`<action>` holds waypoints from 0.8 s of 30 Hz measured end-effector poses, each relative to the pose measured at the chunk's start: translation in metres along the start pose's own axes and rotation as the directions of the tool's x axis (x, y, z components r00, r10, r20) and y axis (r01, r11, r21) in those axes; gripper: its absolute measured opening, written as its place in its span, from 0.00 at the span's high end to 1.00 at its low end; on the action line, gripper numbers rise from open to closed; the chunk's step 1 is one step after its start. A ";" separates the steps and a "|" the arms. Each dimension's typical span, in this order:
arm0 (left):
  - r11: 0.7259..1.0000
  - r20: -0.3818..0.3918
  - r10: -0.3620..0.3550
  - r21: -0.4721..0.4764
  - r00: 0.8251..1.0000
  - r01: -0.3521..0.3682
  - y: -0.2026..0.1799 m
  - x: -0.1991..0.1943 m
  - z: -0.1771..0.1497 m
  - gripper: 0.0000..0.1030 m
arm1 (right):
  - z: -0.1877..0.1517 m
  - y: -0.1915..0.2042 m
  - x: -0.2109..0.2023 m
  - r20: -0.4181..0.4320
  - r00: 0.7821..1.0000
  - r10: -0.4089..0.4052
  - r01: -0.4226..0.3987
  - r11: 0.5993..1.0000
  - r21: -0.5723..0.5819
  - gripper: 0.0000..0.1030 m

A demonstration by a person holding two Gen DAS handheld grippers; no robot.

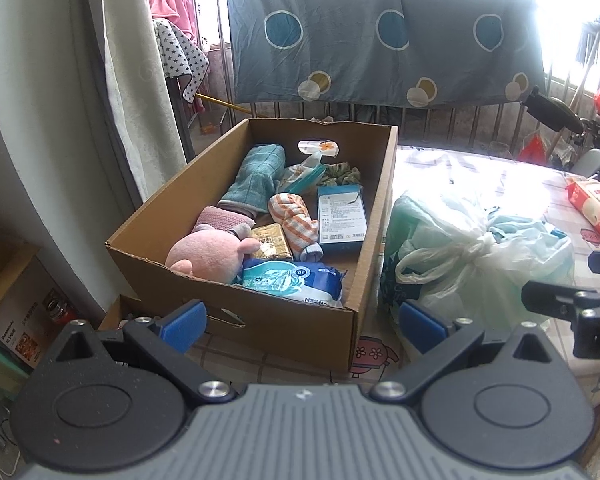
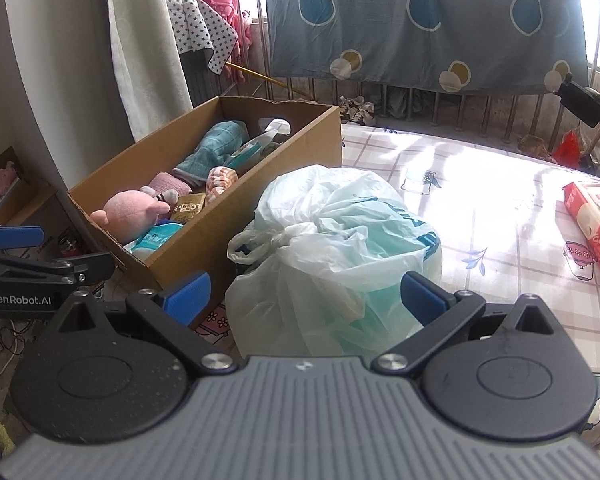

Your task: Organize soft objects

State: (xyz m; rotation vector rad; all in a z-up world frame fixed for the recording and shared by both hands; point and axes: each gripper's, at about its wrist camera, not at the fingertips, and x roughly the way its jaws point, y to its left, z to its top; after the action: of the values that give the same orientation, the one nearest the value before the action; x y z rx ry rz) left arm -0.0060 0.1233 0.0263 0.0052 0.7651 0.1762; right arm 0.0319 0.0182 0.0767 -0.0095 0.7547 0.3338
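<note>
A: Where do the two grippers stand?

B: The left gripper (image 1: 300,316) hangs just in front of the near wall of the cardboard box (image 1: 284,332), its blue fingers (image 1: 182,320) spread wide with nothing between them. The right gripper (image 2: 304,300) faces the tied plastic bag (image 2: 332,248), its fingers apart too, either side of the bag's near bulge; I cannot tell whether the pads touch the plastic.

A: And the soft things?

B: Most lie in the box, which sits on the checked bed sheet (image 2: 480,208) at the left. A pink plush toy (image 1: 210,254) is in the near left corner, with a pack of wet wipes (image 1: 296,282) just right of it against the near wall. Behind the toy lies a pink cloth (image 1: 220,220), and farther back a teal towel (image 1: 254,178). A striped orange and white cloth (image 1: 296,220) lies in the middle, beside a small gold packet (image 1: 271,244). A blue packet (image 1: 340,216) lies along the right wall, and a green scrunchie (image 1: 342,174) sits at the far end.

A: Anything outside the box?

B: The bag, touching the box's right wall, and a red tissue pack (image 2: 592,220) at the far right of the bed, well apart from both. A blue patterned blanket (image 1: 380,36) hangs over the railing beyond.
</note>
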 end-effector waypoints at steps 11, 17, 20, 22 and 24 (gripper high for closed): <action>1.000 -0.027 -0.013 0.001 1.000 0.013 -0.003 0.007 -0.002 0.00 | -0.006 0.007 0.009 -0.034 0.999 0.011 -0.011 1.000 -0.012 0.01; 1.000 -0.036 -0.020 -0.003 0.999 0.020 0.000 0.011 -0.003 0.00 | -0.008 0.009 0.016 -0.057 0.998 0.013 -0.013 1.000 -0.013 0.01; 1.000 -0.038 -0.023 -0.002 0.999 0.023 0.000 0.012 -0.003 0.00 | -0.007 0.009 0.017 -0.055 0.998 0.009 -0.010 1.000 -0.012 0.01; 1.000 -0.039 -0.025 0.000 0.999 0.025 0.000 0.013 -0.003 0.00 | -0.006 0.009 0.017 -0.052 0.999 0.006 -0.007 1.000 -0.011 0.01; 1.000 -0.038 -0.027 0.002 0.999 0.027 -0.001 0.014 -0.003 0.00 | -0.006 0.008 0.017 -0.049 0.999 0.004 -0.005 1.000 -0.010 0.01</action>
State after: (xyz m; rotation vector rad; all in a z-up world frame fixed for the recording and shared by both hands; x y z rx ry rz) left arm 0.0021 0.1241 0.0150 -0.0061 0.8028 0.1495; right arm 0.0372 0.0295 0.0623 -0.0261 0.8017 0.3426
